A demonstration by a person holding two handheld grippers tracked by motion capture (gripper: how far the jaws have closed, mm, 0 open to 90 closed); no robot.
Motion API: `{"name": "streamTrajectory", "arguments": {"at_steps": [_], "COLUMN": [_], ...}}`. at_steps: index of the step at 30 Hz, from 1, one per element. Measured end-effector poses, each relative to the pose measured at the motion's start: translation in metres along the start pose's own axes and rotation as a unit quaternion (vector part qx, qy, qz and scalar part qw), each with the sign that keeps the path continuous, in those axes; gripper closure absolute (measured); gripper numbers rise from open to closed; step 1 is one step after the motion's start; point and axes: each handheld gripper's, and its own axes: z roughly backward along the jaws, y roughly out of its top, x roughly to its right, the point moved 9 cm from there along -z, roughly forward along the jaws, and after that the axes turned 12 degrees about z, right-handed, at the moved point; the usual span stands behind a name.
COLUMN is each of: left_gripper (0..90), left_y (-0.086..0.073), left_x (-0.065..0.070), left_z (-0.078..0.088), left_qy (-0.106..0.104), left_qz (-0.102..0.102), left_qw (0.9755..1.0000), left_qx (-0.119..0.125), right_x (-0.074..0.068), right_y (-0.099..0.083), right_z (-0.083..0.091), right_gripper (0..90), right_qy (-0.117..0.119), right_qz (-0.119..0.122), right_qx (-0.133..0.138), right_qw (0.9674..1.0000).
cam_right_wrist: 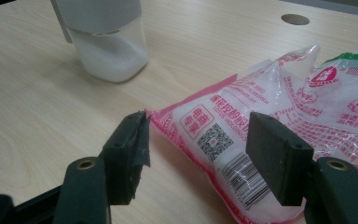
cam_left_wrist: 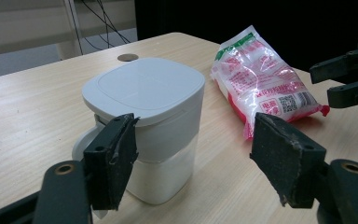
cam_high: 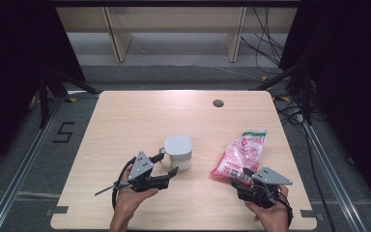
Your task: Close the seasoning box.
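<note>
A pale wood-grain counter (cam_high: 125, 121) with rounded corners and a round cable hole (cam_high: 218, 103) carries two things. Near its middle stands a squarish container (cam_high: 178, 151) with rounded corners: a matte white lid on top, a translucent lower body (cam_left_wrist: 165, 175) showing white granules inside, and a white handle on one side. To the right of it lies a soft, crinkled clear plastic bag (cam_high: 239, 153), glossy, printed in pink-red with a green band at its far end, a QR code (cam_right_wrist: 215, 136) and a barcode on the near end; it too holds white grains.

The left tool (cam_high: 170, 169) sits just beside the container, its black rubber-padded jaws spread wide and gripping nothing. The right tool (cam_high: 241, 175) hovers at the bag's near end, jaws apart on either side of that end without pressing it.
</note>
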Motion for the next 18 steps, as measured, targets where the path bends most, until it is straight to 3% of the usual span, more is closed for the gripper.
{"name": "streamTrajectory", "arguments": {"at_steps": [2, 4, 6, 7, 8, 10, 13, 14, 16, 18], "left_gripper": [30.2, 30.0, 30.0, 29.9, 29.8, 29.4, 29.2, 29.1, 29.0, 29.0], "left_y": [-0.003, -0.005, -0.007, -0.009, -0.011, -0.013, -0.016, -0.018, -0.021, -0.023], "left_x": [0.0, 0.0, -0.001, 0.0, -0.001, -0.003, -0.004, -0.001, -0.002, 0.0], "left_z": [0.001, 0.002, 0.003, 0.002, 0.003, 0.003, 0.005, 0.005, 0.006, 0.006], "left_qy": [0.001, 0.0, 0.0, 0.0, 0.007, 0.008, 0.009, 0.009, 0.012, 0.013], "left_qz": [0.004, 0.005, -0.004, 0.007, 0.006, 0.001, -0.012, 0.003, -0.002, 0.002], "left_qw": [1.0, 1.0, 1.0, 1.0, 1.0, 0.9999, 0.9999, 0.9999, 0.9999, 0.9998], "left_qx": [-0.001, 0.001, -0.003, 0.001, -0.004, -0.007, -0.007, -0.007, -0.012, -0.011], "right_x": [-0.003, -0.002, -0.004, -0.002, -0.005, -0.008, -0.007, -0.008, -0.012, -0.012], "right_y": [-0.001, -0.002, -0.003, -0.003, -0.003, -0.004, -0.005, -0.006, -0.007, -0.008], "right_z": [0.001, 0.0, 0.001, 0.001, 0.0, 0.003, 0.003, 0.003, 0.004, 0.003], "right_gripper": [38.9, 38.7, 38.7, 38.7, 38.6, 38.5, 38.4, 38.3, 38.1, 38.0], "right_qy": [0.003, 0.007, 0.008, 0.003, 0.016, 0.015, 0.015, 0.018, 0.021, 0.03], "right_qz": [-0.019, -0.002, -0.006, 0.01, 0.006, -0.004, 0.01, 0.014, 0.002, 0.014], "right_qx": [-0.003, -0.003, -0.004, -0.005, -0.002, -0.01, -0.008, -0.012, -0.013, -0.013], "right_qw": [0.9998, 1.0, 0.9999, 0.9999, 0.9998, 0.9998, 0.9998, 0.9997, 0.9997, 0.9994]}}
